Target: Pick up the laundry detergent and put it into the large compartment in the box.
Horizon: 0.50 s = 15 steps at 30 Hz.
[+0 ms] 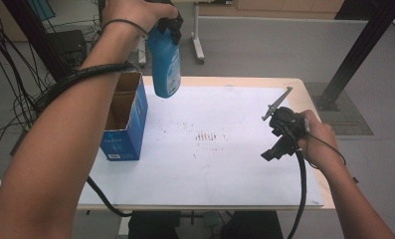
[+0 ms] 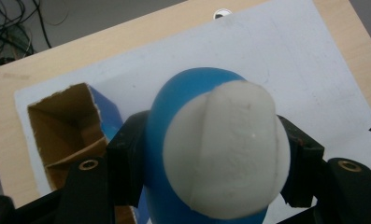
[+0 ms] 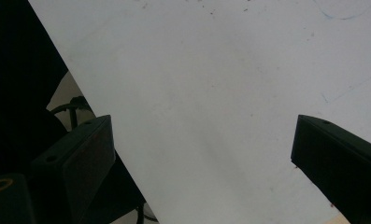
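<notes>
The table (image 1: 304, 87) stood in the middle of the high view, its pale wooden top showing as a rim around a large white sheet (image 1: 220, 164) that covered nearly all of it; faint dark specks marked the middle of the sheet. On the sheet's left part stood an open blue cardboard box (image 1: 123, 142), its flaps up and its brown inside bare as far as could be seen, with the person's left forearm crossing in front of it. In the left gripper view the same box (image 2: 68, 126) lay below and to the left of the jaws, its opening facing the camera.

The blue bottle (image 1: 164, 64) hung in the air above the far left part of the table, just right of the box and well clear of the sheet, roughly upright with its bottom end down. The left gripper (image 1: 166, 22) held it by its upper part, the jaws closed on the bottle from both sides. In the left gripper view the bottle's white rounded cap (image 2: 225, 149) faced the camera, with the blue body (image 2: 197, 84) running away behind it and a black jaw pressed against each flank.

The right gripper (image 1: 280, 133) was over the right part of the sheet, away from the bottle. In the right gripper view its jaws stood wide apart with nothing between them, the white sheet (image 3: 211, 93) beneath
</notes>
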### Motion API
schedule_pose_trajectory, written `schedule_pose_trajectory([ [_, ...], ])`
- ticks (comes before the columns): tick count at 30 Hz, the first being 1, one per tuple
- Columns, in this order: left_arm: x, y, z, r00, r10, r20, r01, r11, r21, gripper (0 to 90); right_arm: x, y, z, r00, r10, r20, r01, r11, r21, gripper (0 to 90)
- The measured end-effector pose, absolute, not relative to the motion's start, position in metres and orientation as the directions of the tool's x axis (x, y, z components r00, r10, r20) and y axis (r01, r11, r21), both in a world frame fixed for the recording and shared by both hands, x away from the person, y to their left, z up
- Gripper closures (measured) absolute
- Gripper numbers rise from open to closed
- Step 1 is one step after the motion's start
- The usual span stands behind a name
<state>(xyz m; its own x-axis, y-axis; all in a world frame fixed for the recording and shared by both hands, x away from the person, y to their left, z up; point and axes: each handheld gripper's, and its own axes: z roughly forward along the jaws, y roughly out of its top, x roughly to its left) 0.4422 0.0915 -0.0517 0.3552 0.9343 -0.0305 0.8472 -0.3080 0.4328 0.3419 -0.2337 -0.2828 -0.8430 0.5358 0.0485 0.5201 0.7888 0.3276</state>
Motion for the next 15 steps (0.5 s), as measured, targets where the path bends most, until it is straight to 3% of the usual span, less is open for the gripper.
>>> schedule_pose_trajectory([
  [15,0.445,0.163,-0.054,0.192,0.981,-0.015,0.886,-0.167,0.433,37.9,0.341,-0.232,-0.282,-0.848,0.529,0.041,0.511,0.793,0.332,5.9],
])
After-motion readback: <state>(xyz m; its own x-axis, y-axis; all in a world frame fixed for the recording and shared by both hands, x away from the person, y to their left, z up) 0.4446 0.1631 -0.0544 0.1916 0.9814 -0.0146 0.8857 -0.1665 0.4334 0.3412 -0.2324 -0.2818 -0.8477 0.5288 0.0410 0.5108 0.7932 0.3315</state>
